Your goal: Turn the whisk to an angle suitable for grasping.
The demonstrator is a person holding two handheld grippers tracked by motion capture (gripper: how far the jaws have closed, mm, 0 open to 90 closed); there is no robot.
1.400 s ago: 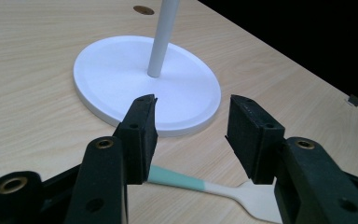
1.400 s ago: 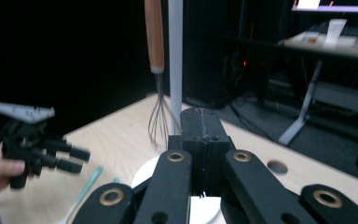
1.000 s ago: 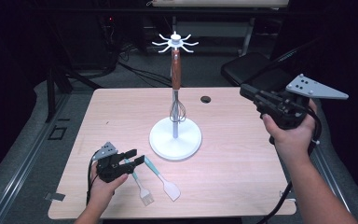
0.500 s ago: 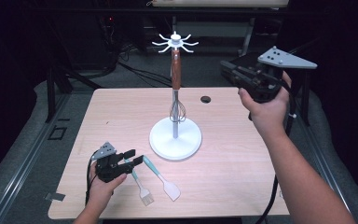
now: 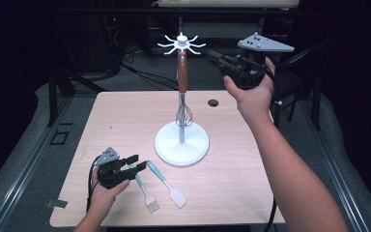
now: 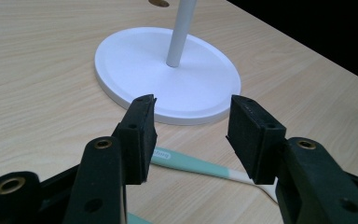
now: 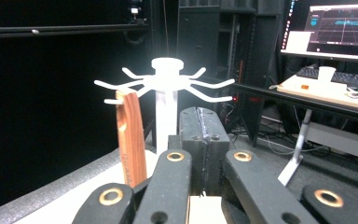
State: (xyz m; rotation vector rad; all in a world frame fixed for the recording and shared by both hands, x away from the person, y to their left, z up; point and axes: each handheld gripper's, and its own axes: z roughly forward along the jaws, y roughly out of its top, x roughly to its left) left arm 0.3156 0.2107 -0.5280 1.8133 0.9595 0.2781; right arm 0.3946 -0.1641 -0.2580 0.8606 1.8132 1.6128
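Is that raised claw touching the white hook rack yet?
Apart. The high view shows dark background between the right claw and the rack's hooks.

Whisk [image 5: 184, 104] hanging on stand [image 5: 181, 145], two spatulas [image 5: 166, 186] apparently before it

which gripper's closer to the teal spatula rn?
Left. The left gripper sits low at the table's near edge, jaws open right over the teal spatula handle. The right gripper is raised up by the stand's hook crown, jaws shut.
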